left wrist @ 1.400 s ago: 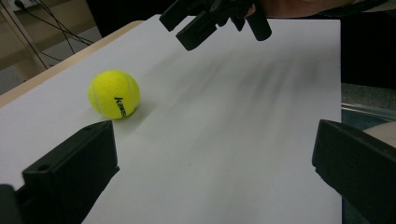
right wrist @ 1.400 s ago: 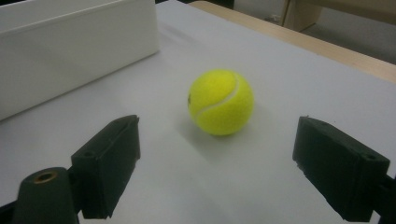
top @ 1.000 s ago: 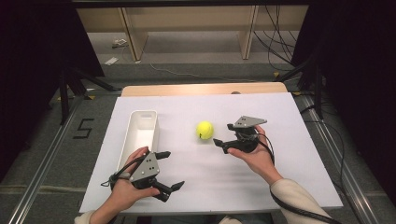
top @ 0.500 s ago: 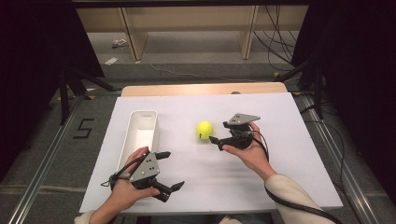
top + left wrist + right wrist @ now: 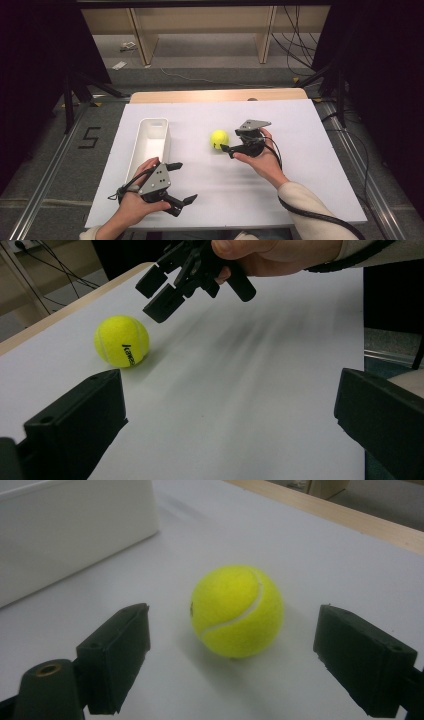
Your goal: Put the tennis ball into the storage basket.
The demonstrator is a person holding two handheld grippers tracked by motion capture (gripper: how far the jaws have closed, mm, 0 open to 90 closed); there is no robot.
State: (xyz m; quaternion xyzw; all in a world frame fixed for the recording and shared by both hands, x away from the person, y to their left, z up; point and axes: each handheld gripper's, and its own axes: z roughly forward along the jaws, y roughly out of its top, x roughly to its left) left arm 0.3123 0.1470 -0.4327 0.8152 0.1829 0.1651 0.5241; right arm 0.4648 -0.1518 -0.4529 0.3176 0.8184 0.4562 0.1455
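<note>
Two tongs are spread apart. Right tongs (image 5: 225, 148) have closed in on the tennis ball (image 5: 219, 139), now framing it on the counter (image 5: 300, 190); grasp is imminent. Left tongs (image 5: 182, 182) idle beside the white bin (image 5: 150, 145), left of the ball.

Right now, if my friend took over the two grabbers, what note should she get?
Right gripper: open, lined up just short of the tennis ball, not touching it.
Left gripper: open, holding nothing, near the table's front edge.
The ball sits on the table, right of the white bin.
Done: the approach.
Left: close on the ball, lift it; probably drop it in the bin.
</note>
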